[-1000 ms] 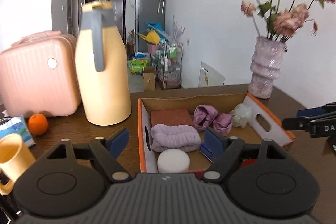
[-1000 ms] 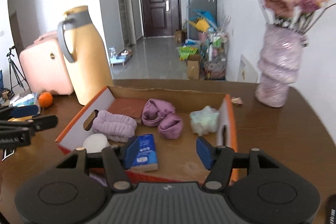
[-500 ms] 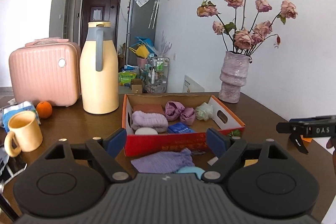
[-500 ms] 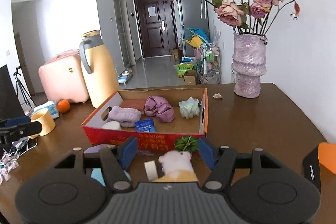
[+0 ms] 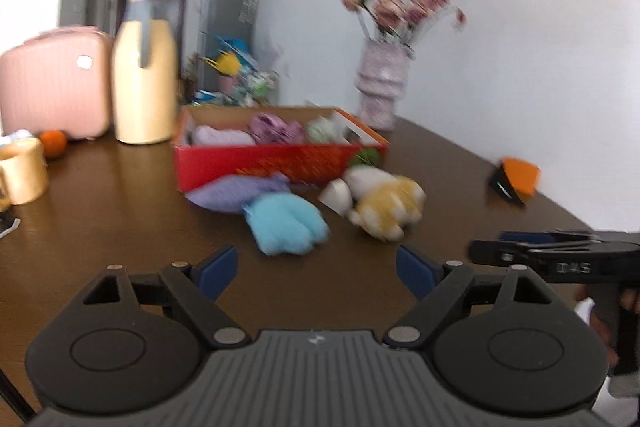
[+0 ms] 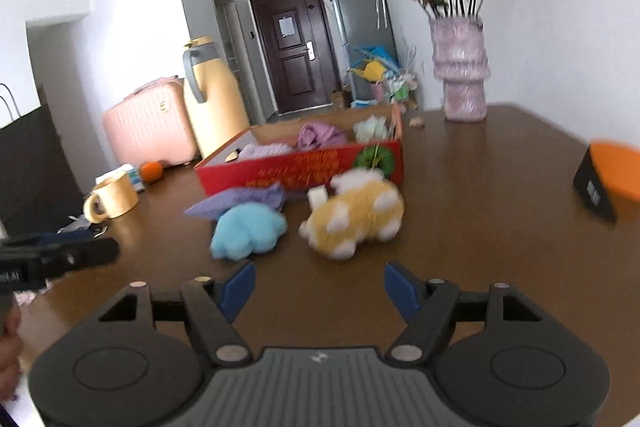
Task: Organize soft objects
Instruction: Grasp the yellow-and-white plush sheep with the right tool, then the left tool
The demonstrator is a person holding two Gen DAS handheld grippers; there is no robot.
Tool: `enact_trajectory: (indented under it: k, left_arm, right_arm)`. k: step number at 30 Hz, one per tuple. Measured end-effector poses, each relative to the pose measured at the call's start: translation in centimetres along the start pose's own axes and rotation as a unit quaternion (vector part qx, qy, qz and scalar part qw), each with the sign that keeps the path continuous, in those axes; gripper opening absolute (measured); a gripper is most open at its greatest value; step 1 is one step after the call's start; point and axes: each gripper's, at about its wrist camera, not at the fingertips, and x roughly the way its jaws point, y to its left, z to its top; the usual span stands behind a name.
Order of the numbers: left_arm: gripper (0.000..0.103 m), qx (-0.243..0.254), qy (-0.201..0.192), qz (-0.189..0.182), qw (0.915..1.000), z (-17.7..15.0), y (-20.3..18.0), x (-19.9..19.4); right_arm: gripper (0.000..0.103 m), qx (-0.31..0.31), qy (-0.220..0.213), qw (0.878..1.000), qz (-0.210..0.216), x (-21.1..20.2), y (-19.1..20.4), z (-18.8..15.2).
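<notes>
A red cardboard box [image 5: 280,159] [image 6: 304,167] on the brown table holds several soft things: a lilac headband, purple scrunchies, a pale green puff. In front of it lie a lilac pouch [image 5: 236,191] [image 6: 240,201], a light blue plush [image 5: 286,225] [image 6: 248,231], a yellow and white plush toy [image 5: 390,209] [image 6: 356,217], a small white piece [image 5: 338,195] and a green bow [image 6: 374,159]. My left gripper [image 5: 316,273] is open and its jaws are opening, nothing between them, short of the blue plush. My right gripper [image 6: 320,285] is open, jaws opening, empty, short of the yellow plush.
A cream thermos jug [image 5: 142,87], a pink case [image 5: 52,83], an orange [image 5: 54,143] and a yellow mug [image 5: 22,173] stand at the left. A lilac vase of dried roses [image 5: 382,87] stands behind the box. An orange and black object [image 6: 608,183] lies at the right.
Both grippers have drawn back from over the box toward the table's near side and sunk. The loose soft things in front of the box have come into view. Both jaws stand wider.
</notes>
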Motion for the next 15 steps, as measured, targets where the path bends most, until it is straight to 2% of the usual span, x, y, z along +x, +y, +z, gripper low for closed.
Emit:
enact_trajectory:
  k: [2,4,8,12,15]
  left_arm:
    - [0.088,0.012,0.012,-0.015,0.9997,-0.6,-0.7,0.2]
    - [0.088,0.023,0.01,-0.014,0.9996,-0.5,-1.2,0.5]
    - [0.088,0.016,0.014,-0.02,0.9996,-0.3,-1.4,1.6]
    - [0.088,0.012,0.025,-0.014,0.9995,0.1,-1.0,3.4]
    - [0.088,0.003,0.033,-0.007,0.9994,0.5,-0.4,4.9]
  right_arm:
    - [0.071,-0.005,0.007,1.0,-0.009,0.2,0.0,-0.6]
    - [0.071,-0.005,0.004,1.0,-0.016,0.4,0.0,-0.7]
    - [0.071,0.002,0.004,1.0,-0.011,1.3,-0.2,-0.8]
    - [0.089,0.01,-0.011,1.0,-0.026,4.0,0.1,-0.3]
    - [0.089,0.035,-0.004,0.999,-0.038,7.9,0.3,0.9]
